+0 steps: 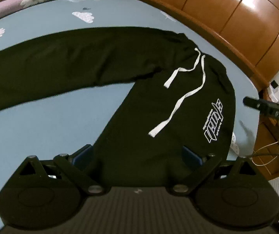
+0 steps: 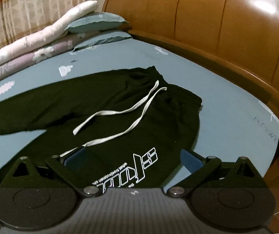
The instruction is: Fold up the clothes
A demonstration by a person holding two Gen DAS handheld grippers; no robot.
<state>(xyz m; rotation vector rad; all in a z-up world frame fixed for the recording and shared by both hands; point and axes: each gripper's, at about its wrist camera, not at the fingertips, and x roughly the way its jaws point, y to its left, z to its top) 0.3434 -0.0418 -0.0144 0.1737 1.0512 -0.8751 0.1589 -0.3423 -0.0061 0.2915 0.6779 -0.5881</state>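
We judge the fold has not begun: the black sweatpants (image 1: pixel 104 62) lie spread flat on the bed (image 1: pixel 42 124), legs splayed apart, waistband toward the wooden headboard (image 2: pixel 227 23). Both the left hand-held gripper (image 1: pixel 137 154) and the right hand-held gripper (image 2: pixel 133 159) hover released above the near leg, grasping nothing. Next we should pinch that leg and lay it over the far one. The white drawstring (image 2: pixel 120 115) lies loose. The white logo (image 2: pixel 127 171) is stylised; beneath it we read only "what".

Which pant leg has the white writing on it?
The leg running toward the left claw carries the white writing near the waistband. The other leg, stretched off sideways across the blue bedsheet, is plain black.
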